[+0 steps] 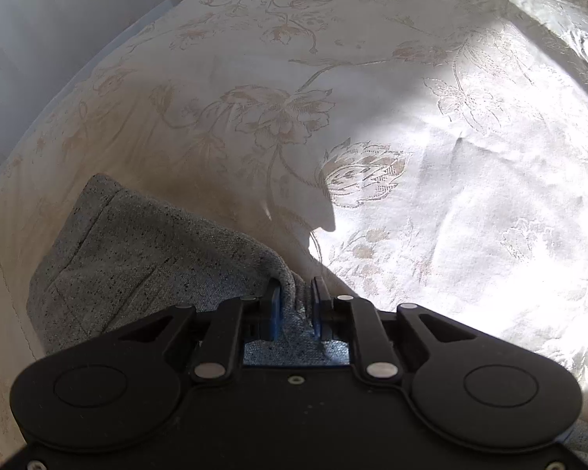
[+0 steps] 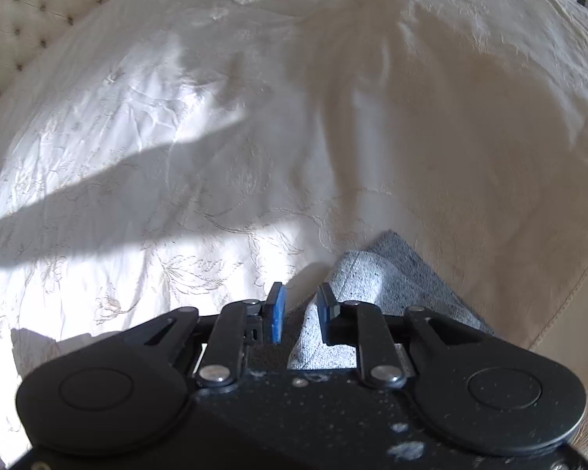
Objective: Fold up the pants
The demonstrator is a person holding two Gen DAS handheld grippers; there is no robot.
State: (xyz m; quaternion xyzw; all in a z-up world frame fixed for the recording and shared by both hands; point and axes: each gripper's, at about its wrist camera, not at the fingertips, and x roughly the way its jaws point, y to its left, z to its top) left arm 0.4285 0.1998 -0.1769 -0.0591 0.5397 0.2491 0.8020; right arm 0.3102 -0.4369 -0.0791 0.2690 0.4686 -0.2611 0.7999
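Grey knit pants [image 1: 137, 258] lie on the floral bedspread [image 1: 411, 137], soft, light and floppy by the look, best pinched at bunched edges. The left gripper [image 1: 296, 293] is clamped narrow on a gathered fold. The right gripper [image 2: 302, 309] stands slightly apart, cloth between its 2 fingers, grip uncertain

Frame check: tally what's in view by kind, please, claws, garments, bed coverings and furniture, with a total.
Claws: 2, the left claw shut on the grey pants, and the right claw with grey fabric between its jaws.
Garments: 1, the grey pants.
Bed coverings: 1, floral bedspread.
Furniture: 1, tufted headboard.
Total: 5.
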